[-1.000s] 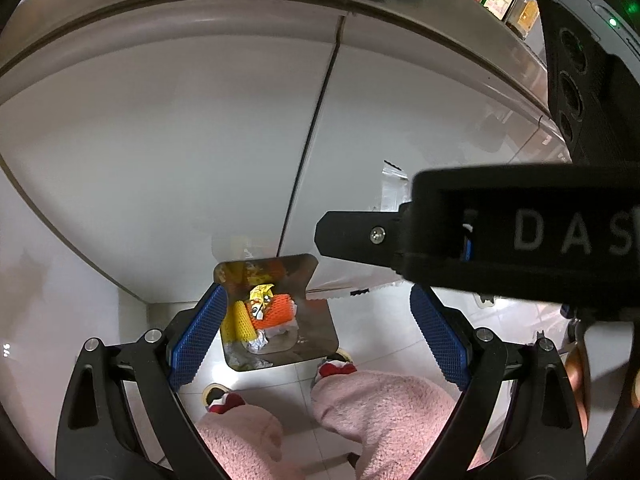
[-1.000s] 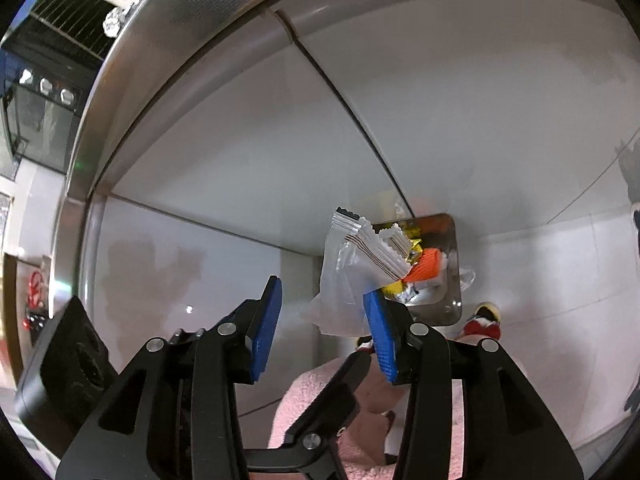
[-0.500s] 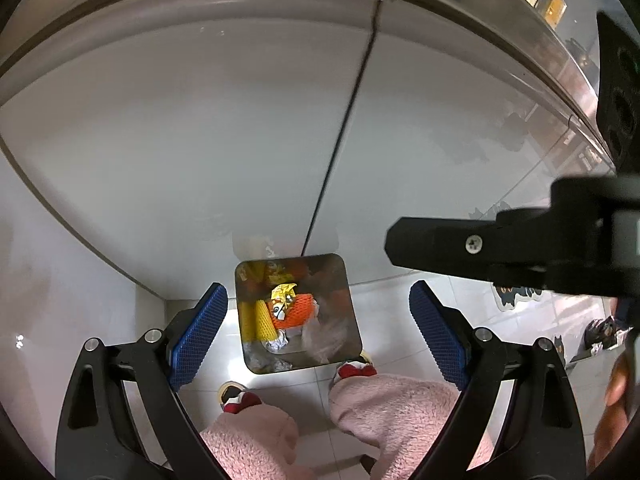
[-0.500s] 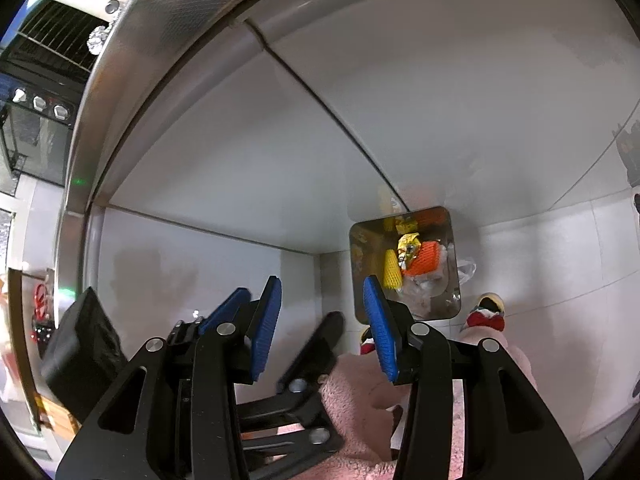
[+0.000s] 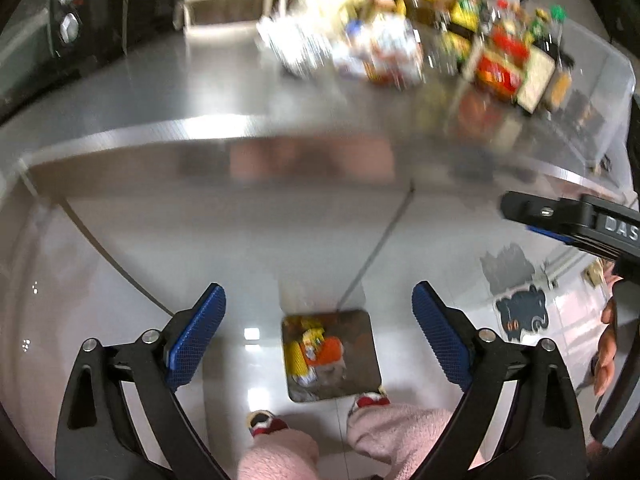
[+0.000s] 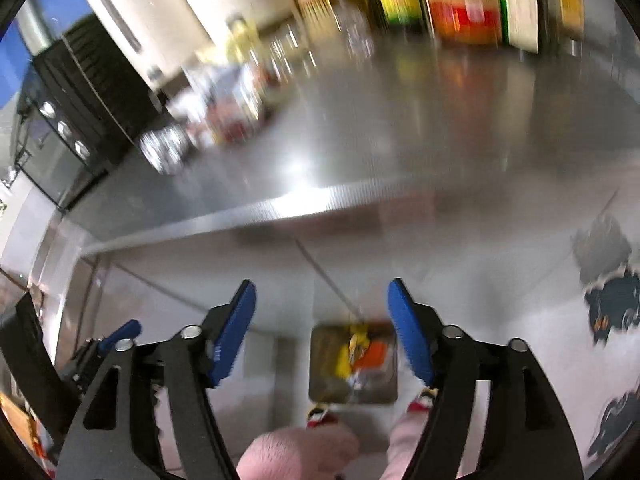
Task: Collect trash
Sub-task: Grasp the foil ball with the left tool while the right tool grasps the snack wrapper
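While the bin (image 5: 331, 354) is sitting on the floor below the counter (image 5: 224, 92), holding yellow and orange trash (image 5: 316, 354), both grippers are hanging above it with fingers spread and empty: the left gripper (image 5: 318, 336) is framing it, and the right gripper (image 6: 322, 330), jaws just having been opening, is likely done dropping.

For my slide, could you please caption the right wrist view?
Open right claw, empty, above the trash bin on the floor below the steel counter.
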